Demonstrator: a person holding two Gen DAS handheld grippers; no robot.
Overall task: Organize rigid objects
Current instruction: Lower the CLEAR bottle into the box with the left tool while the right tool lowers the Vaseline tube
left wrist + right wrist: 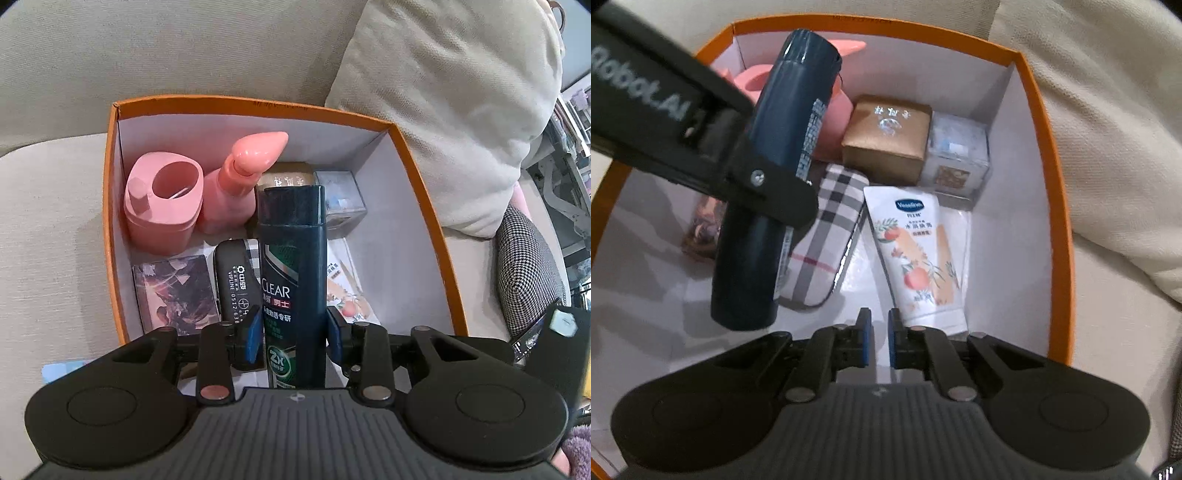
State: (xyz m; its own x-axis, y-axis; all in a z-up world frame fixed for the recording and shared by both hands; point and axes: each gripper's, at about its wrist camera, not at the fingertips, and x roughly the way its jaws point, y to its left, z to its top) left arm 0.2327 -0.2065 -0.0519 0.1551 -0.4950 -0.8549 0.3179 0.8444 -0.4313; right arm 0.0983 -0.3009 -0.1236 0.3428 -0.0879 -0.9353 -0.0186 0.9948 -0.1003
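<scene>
Left gripper (pixel 293 338) fingers clamp shampoo bottle (pixel 293 273), hanging over orange box (pixel 258 105). Right gripper (pixel 879 341) fingers nearly closed, empty, beside hand-cream tube (pixel 919 254). Risks: bottle drops onto plaid case (pixel 827 236); grippers collide in crowded box.

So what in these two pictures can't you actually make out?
- Patterned card box: near edge hidden by the left gripper in the left wrist view; blurred behind the shampoo bottle in the right.
- Brown box: mostly hidden by the bottle, left view.
- Clear cube: contents too blurred, both views.
- Vaseline tube: small print unreadable; cap end behind the right gripper.
- Bottle's base: behind the gripper body, left view.
</scene>
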